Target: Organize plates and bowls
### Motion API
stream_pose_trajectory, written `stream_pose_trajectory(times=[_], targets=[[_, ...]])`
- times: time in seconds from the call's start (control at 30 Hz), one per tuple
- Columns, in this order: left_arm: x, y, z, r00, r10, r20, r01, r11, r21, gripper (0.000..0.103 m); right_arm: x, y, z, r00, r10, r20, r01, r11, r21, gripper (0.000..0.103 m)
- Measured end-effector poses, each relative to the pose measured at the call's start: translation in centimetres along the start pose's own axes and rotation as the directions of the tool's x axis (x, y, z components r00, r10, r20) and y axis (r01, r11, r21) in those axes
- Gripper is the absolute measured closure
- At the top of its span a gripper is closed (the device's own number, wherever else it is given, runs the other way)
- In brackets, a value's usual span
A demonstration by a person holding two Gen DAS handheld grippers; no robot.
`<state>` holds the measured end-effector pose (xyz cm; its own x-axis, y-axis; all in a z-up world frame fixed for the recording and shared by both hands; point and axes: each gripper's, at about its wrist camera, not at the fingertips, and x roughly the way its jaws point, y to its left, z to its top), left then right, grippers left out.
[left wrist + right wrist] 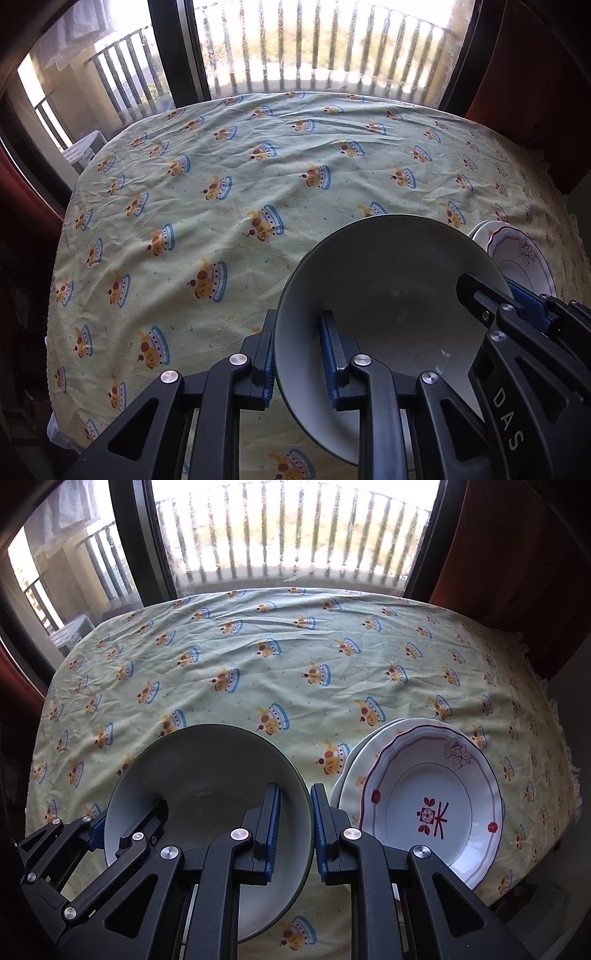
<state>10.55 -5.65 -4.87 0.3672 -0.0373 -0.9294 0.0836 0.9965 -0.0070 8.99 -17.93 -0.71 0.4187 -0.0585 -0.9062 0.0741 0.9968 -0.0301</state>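
Over tablecloth (295,672): left gripper (299,354), right gripper (295,830) angled down, fingers clamping bowl (207,775) rim.

Grey-green bowl (207,775) tilted, rim clamped both sides; patterned plates (432,805) stacked beside.

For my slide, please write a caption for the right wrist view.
Both grippers, right and left, clamp opposite rims of a grey-green bowl beside stacked white floral plates.
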Motion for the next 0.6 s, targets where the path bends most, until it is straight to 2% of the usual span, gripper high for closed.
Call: stream_pose_trajectory(times=[0.33,0.5,0.6], targets=[[0.0,-0.5,-0.2,0.999,0.025,0.019,-0.026,0.999,0.040,0.083,0.1,-0.3,-0.5,0.998,0.016,0.053,-0.016,1.000,-0.003,0.084],[0.2,0.5,-0.5,0.999,-0.034,-0.020,0.034,0.999,-0.012,0.080,-0.3,-0.6,-0.8,0.997,0.050,0.066,-0.051,0.998,0.024,0.083],[0.0,0.7,-0.8,0.999,-0.044,-0.014,0.044,0.999,0.001,0.075,-0.4,-0.8,-1.1,0.998,0.055,0.043,-0.056,0.998,0.034,0.083]])
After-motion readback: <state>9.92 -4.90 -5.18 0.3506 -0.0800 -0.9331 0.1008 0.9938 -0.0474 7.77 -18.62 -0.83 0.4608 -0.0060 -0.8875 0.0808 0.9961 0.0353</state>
